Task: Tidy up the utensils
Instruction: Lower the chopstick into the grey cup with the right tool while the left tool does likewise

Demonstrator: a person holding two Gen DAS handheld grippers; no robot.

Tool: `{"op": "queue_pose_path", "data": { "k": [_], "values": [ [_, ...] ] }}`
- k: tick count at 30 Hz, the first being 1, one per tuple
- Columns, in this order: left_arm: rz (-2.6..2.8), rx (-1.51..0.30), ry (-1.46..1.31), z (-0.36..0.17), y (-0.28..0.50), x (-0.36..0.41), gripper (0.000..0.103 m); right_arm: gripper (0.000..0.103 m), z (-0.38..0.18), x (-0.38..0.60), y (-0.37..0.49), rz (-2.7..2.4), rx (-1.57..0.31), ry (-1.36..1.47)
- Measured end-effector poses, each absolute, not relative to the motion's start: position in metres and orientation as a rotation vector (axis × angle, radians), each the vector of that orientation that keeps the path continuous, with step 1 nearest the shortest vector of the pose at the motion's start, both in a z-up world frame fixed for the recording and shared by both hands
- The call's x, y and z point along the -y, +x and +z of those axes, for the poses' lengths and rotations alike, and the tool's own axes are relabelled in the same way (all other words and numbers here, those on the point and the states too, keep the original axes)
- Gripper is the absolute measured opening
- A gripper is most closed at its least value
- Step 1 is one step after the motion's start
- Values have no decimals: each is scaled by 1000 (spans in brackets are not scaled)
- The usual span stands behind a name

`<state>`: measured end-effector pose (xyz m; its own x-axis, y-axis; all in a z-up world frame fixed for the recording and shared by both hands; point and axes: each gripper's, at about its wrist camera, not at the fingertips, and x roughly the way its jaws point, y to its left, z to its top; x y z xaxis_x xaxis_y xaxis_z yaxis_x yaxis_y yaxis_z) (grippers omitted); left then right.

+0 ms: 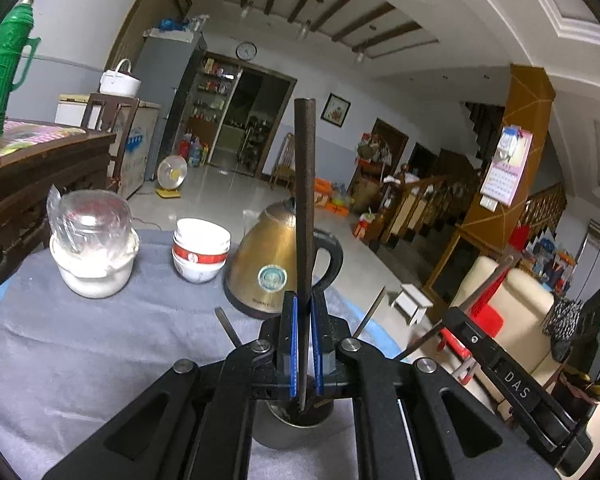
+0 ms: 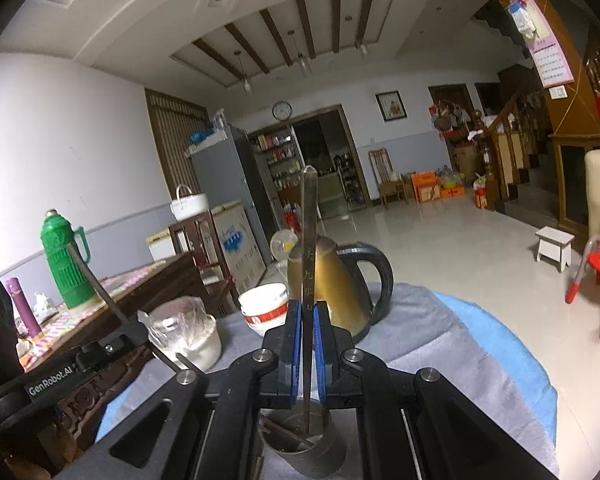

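My left gripper [image 1: 304, 312] is shut on a dark chopstick [image 1: 305, 200] that stands upright, its lower tip inside a metal cup [image 1: 292, 428] just below the jaws. My right gripper [image 2: 308, 320] is shut on a silvery chopstick [image 2: 309, 240] with engraved characters, also upright, its tip in the same metal cup [image 2: 304, 452]. The cup holds other dark sticks [image 2: 284, 432]. The right gripper's body [image 1: 512, 384] shows at the right of the left wrist view; the left gripper's body [image 2: 56, 376] shows at the left of the right wrist view.
On the grey tablecloth [image 1: 100, 340] stand a gold electric kettle [image 1: 268, 256], stacked white-and-red bowls [image 1: 200, 250] and a white pot with a plastic-wrapped glass [image 1: 92, 240]. A wooden sideboard with a green thermos [image 2: 62, 260] is at the left.
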<state>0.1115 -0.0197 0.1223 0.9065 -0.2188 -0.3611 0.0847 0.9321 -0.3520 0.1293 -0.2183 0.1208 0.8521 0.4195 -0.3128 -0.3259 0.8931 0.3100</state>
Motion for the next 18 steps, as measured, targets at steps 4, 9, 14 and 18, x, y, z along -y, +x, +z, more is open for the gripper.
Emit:
{"op": "queue_pose_path", "data": {
  "k": [4,9,14,18],
  "values": [
    [-166,-443,-328,111,119,26,7,7,108,212,138,403,-428,233],
    [-182,-489,-298,100,126,34,7,7,96,203,143,412,-469,211],
    [-186,-575,-269,91,136,39,7,8,89,196,151,417,-539,183],
    [-167,-558,-272,102,126,32,46,17,89,199,150,386,-567,178]
  ]
}}
